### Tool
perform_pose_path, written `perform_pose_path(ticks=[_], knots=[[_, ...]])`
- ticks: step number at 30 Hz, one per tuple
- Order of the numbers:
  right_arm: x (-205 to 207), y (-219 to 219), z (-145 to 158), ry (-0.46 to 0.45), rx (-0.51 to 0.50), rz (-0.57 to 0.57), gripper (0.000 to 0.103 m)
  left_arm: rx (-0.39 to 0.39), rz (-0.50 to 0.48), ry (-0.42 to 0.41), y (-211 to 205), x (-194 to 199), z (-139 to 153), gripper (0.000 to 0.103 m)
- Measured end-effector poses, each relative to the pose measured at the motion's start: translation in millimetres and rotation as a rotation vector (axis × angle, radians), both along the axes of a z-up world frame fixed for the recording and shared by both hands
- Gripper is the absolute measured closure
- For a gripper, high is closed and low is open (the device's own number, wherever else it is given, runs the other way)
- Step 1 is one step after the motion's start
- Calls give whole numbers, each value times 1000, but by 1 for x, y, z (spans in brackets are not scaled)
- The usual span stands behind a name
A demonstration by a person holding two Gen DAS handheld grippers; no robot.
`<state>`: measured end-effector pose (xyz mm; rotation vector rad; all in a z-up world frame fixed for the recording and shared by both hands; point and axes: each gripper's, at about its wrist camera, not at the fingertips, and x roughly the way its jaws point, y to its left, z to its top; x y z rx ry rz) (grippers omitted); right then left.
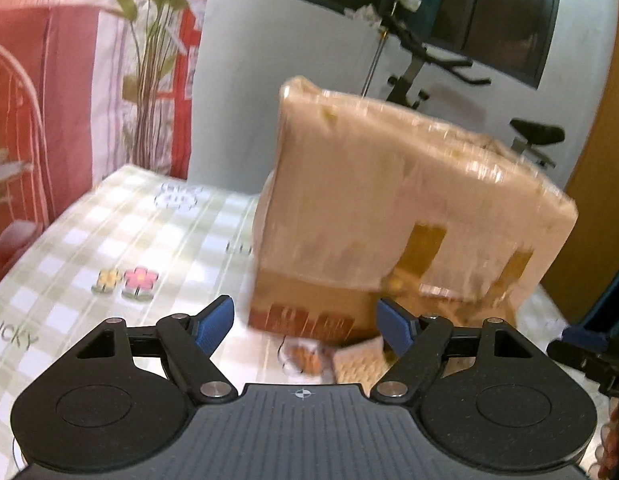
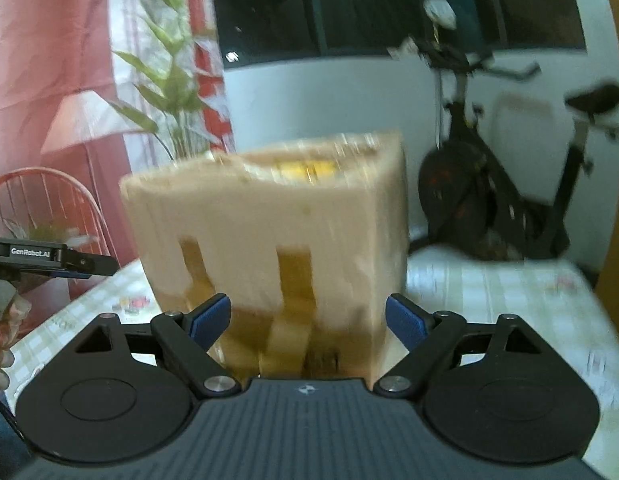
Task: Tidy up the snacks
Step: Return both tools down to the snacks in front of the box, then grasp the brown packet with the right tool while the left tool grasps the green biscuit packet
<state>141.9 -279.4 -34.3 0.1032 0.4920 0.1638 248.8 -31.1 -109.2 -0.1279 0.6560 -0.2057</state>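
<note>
A tan cardboard box [image 1: 389, 216] wrapped in tape stands on the checked tablecloth [image 1: 109, 240]; it is blurred in both views and fills the middle of the right wrist view [image 2: 269, 248]. Small snack packets [image 1: 333, 356] lie on the cloth at the box's foot, between my left fingers. My left gripper [image 1: 307, 324] is open and empty, just short of the box. My right gripper [image 2: 309, 324] is open and empty, its jaws spread wide close in front of the box. The right gripper's tip [image 1: 581, 340] shows at the left view's right edge, the left gripper's body [image 2: 49, 260] at the right view's left edge.
A red patterned curtain [image 1: 49, 80] and a plant [image 1: 149, 60] stand behind the table at the left. An exercise bike [image 2: 501, 184] stands behind the table at the right. A wooden door [image 1: 605, 200] is at the far right.
</note>
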Motion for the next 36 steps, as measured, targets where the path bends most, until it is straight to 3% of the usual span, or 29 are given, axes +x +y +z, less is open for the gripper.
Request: perform_pose_path(ticks=[3,9,17,23,28,34,36], knots=[[-4,-9,-25,100,66,-32,19,8,5,27,1,-4,-9,26],[-5,-25,-75,315,210,-103,34,11,9,64,0,-5,-18,28],[18,-21,-91,363,204,-118,37,25,-16,72,-7,-10,-24,28],[43,-9,-94,358,135,-107,37,34,-19,84,-7,-12,-29,28],[56,10,-100,331,-1,-86,37,39,-19,92,-7,-10,-32,28],[47,32,-110,272,-202,-54,40,39,-23,112,-7,-9,-42,28],[38,30,-113,247,-197,-59,40,39,-28,123,-9,-9,-46,28]])
